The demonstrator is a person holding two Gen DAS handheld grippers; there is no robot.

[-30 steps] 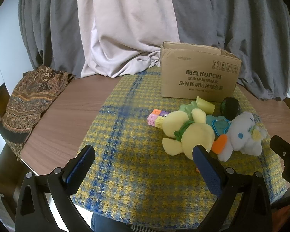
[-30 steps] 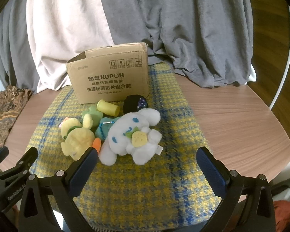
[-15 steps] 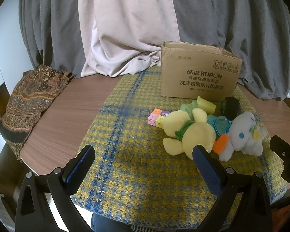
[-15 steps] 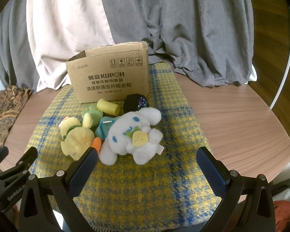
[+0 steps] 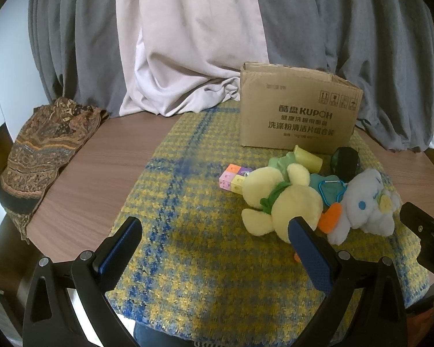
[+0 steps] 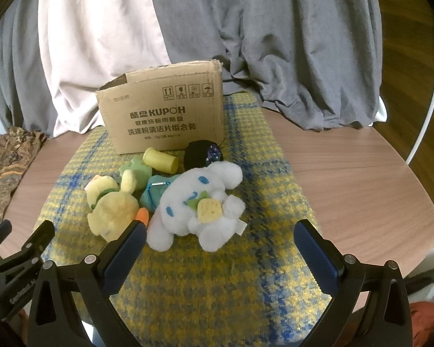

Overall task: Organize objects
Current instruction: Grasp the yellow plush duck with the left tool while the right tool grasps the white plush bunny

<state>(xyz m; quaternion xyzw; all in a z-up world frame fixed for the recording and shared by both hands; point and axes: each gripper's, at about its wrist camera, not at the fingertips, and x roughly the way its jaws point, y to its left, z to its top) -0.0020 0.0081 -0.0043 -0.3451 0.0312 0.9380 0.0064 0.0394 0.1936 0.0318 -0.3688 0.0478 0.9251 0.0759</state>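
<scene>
A pile of toys lies on a yellow-blue plaid cloth in front of a cardboard box: a yellow plush, a white plush dog, coloured cubes, a yellow cylinder, a black ball and a teal item with a carabiner. My left gripper is open and empty, near the yellow plush. My right gripper is open and empty, just short of the white plush.
The cloth covers part of a round wooden table. A patterned brown fabric drapes over the table's left edge. Grey and white curtains hang behind the box. The other gripper shows at the frame edge in each wrist view.
Both grippers have crept slightly forward toward the toys. The toys have not moved.
</scene>
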